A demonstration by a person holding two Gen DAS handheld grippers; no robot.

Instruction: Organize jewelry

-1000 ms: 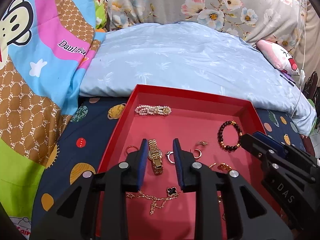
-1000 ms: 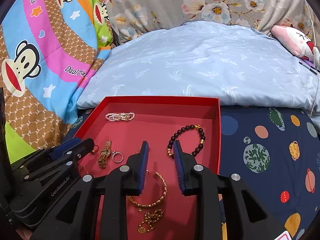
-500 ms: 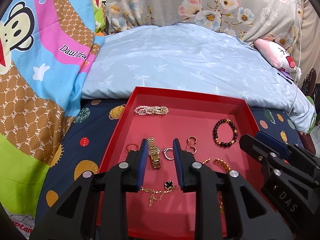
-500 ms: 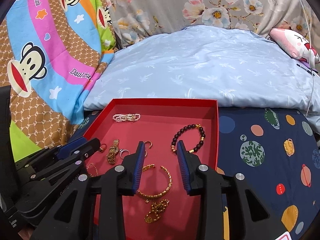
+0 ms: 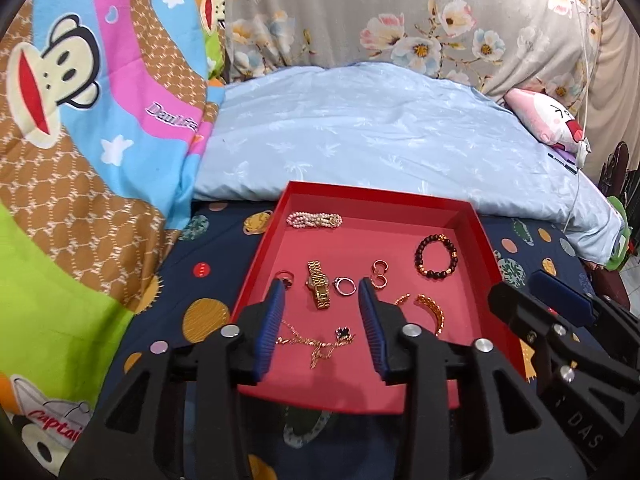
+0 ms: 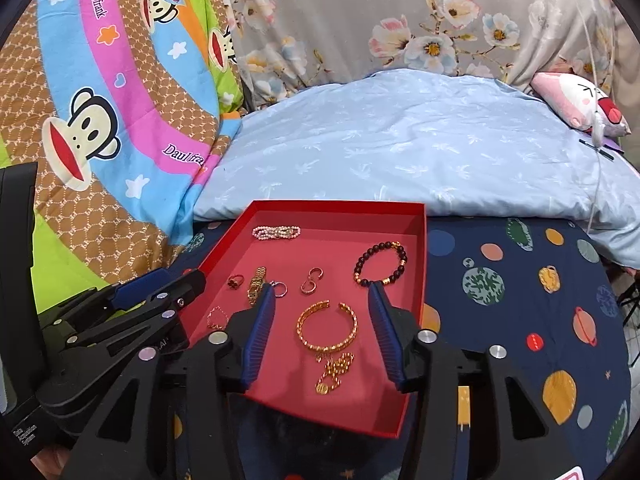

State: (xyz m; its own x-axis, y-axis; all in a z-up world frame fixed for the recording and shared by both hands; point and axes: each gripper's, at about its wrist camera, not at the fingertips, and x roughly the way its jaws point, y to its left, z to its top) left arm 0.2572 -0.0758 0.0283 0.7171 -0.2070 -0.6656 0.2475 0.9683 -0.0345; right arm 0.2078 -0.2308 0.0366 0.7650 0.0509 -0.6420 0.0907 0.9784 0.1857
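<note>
Left gripper [image 5: 322, 292] and right gripper [image 6: 322, 294]: jaws parted, empty, both just been opening, nothing between the pads; both hover over the near edge of the red tray [image 5: 486, 240].

We read the jewelry as light, loose and slippery. The gold chain necklace [image 5: 316, 342] lies limp at the tray's 7 o'clock; we would pinch it at the dark clover charm. The gold watch [image 5: 318, 286] sits left of centre, stiff enough to take across its case. The gold bangle [image 6: 326, 326] at 5 o'clock is rigid, best nipped on its band. The dark bead bracelet [image 6: 380, 264] lies at 2 o'clock, the pearl bracelet [image 5: 314, 220] at 11.

The right wrist view shows the bangle whole, with a pendant below it; the left wrist view hides half. The left shows the necklace.
</note>
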